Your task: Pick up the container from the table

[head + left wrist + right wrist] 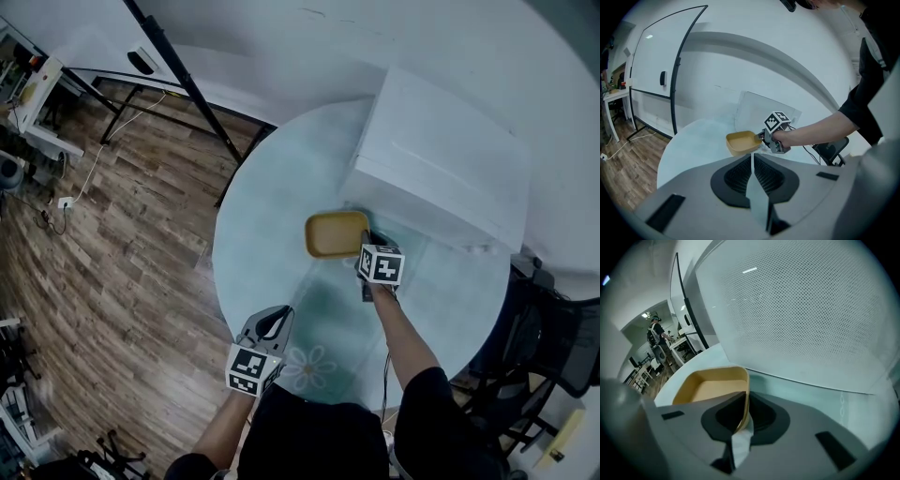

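Observation:
A shallow yellow container (336, 233) shows in the head view over the round pale-blue table (281, 225), close to a white box. My right gripper (368, 246) is shut on the container's right rim; in the right gripper view the yellow container (712, 387) has its wall pinched between the jaws of the right gripper (742, 416). Whether it rests on the table or hangs just above it I cannot tell. My left gripper (274, 320) is at the table's near edge, shut with nothing in it. The left gripper view shows the container (742, 142) and the right gripper (765, 136) farther off, beyond the left gripper (753, 161).
A large white box (436, 164) with a perforated side stands on the table's far right, just behind the container. A flower print (309, 367) marks the near table edge. Black stand legs (187, 84) and wooden floor (112, 281) lie to the left. A black chair (553, 347) stands at the right.

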A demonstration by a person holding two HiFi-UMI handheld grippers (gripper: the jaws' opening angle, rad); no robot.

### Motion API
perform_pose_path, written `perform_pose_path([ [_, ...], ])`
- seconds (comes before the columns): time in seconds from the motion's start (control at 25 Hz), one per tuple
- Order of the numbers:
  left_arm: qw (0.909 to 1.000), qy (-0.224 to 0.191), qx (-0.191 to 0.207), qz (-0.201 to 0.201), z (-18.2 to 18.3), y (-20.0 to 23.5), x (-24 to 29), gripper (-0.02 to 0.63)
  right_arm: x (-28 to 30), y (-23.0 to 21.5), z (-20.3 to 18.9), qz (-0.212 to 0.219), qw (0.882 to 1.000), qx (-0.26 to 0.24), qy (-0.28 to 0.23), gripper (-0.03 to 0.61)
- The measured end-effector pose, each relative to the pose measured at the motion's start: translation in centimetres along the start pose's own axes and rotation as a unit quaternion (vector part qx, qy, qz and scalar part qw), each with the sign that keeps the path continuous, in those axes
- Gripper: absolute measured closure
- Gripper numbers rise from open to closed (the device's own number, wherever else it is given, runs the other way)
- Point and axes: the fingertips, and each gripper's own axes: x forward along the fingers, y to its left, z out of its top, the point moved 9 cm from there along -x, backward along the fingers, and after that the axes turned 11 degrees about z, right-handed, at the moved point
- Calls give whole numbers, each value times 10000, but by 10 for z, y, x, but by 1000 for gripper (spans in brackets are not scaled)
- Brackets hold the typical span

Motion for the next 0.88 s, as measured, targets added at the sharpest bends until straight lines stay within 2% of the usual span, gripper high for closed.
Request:
perform_pose_path([
  [0.4, 9999, -93, -64, 7, -1, -1, -13, 583, -27, 9, -8, 0, 9999, -9, -143, 543],
  [0.6, 9999, -92, -84, -2, -8, 0, -17, 583, -44, 13, -19, 25, 9997, 140, -192, 543],
  [0.88, 9999, -103, -15, -38, -10, -6, -29, 583, -84, 28, -36, 115, 9994, 139, -297, 543],
])
